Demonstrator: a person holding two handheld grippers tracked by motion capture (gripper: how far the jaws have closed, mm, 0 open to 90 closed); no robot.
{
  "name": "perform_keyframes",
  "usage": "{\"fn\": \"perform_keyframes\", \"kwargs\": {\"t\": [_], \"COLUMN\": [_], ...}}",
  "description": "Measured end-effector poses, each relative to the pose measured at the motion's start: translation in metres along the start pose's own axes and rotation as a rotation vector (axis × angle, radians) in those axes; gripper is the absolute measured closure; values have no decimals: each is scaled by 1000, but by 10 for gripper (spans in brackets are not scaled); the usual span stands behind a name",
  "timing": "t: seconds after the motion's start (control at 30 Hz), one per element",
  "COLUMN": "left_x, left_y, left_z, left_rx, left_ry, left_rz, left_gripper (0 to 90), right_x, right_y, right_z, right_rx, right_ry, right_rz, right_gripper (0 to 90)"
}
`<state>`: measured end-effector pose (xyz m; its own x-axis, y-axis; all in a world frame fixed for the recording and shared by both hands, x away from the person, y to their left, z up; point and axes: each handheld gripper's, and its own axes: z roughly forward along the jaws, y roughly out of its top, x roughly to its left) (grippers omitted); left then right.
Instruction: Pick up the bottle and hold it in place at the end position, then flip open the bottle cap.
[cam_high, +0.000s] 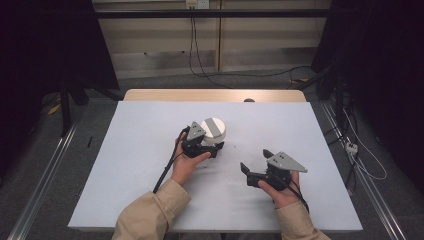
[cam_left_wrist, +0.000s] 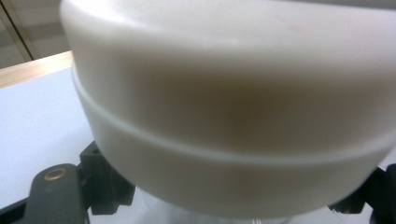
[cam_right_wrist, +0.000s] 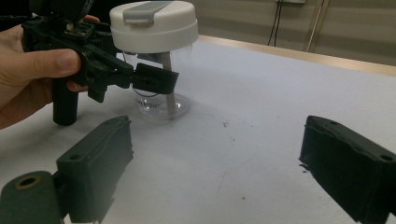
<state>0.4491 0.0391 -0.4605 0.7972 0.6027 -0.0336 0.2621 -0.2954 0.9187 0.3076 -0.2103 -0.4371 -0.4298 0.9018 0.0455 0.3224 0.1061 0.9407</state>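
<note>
The jar (cam_high: 214, 132) sits a little past the middle of the desk (cam_high: 140, 150), at about twelve o'clock from my left hand (cam_high: 186, 165). It is a clear-walled tumbler with a white lid (cam_right_wrist: 154, 25) carrying a grey flap; I judge it light, stiff and rather slick, and likely to tip since the lid is wider than the body. My left claw (cam_right_wrist: 154, 80) is pinching the clear wall just under the lid, which I reckon is the best place to hold, the rim stopping any slip upward. My right claw (cam_high: 254, 165) stands spread wide with nothing between its jaws, well apart at about four o'clock from the jar, free to work the lid.
</note>
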Motion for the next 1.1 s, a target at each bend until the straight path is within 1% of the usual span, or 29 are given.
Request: {"fn": "perform_keyframes", "kwargs": {"t": [0.13,0.3,0.4,0.43,0.63,0.7,0.73,0.77,0.8,0.87,0.9,0.93,1.0,1.03,1.07,1.1], "left_x": [0,-1,0,0,0,0,0,0,0,0,0,0,0,0,0,0], "left_y": [0,-1,0,0,0,0,0,0,0,0,0,0,0,0,0,0], "left_z": [0,0,-1,-1,0,0,0,0,0,0,0,0,0,0,0,0], "left_rx": [2,-1,2,3,-3,2,3,2,1,2,2,2,2,2,3,2], "left_ry": [5,3,5,-2,1,-3,1,-2,-2,-1,-2,-2,-2,-2,0,-2], "left_rz": [7,3,14,7,-8,3,10,2,3,3,3,2,3,3,8,3], "left_gripper": [182,182,182,182,183,183,183,183,183,183,183,183,183,183,183,183], "right_x": [2,7,8,8,10,12,12,12,13,13,13,13,14,14,15,15], "right_y": [4,10,13,15,18,21,21,22,25,26,29,29,32,32,34,34], "right_z": [4,11,13,13,17,19,19,20,21,22,24,24,27,27,29,29], "right_rx": [6,14,15,14,20,26,26,31,36,37,35,35,43,43,50,50], "right_ry": [6,15,17,16,25,27,27,34,32,35,35,35,43,43,53,53], "right_rz": [-1,-10,-14,-9,-12,-13,-13,-10,-10,-5,-6,-6,1,1,-3,-3], "right_gripper": [87,95,103,107,116,151,151,179,209,225,256,256,322,322,376,376]}}
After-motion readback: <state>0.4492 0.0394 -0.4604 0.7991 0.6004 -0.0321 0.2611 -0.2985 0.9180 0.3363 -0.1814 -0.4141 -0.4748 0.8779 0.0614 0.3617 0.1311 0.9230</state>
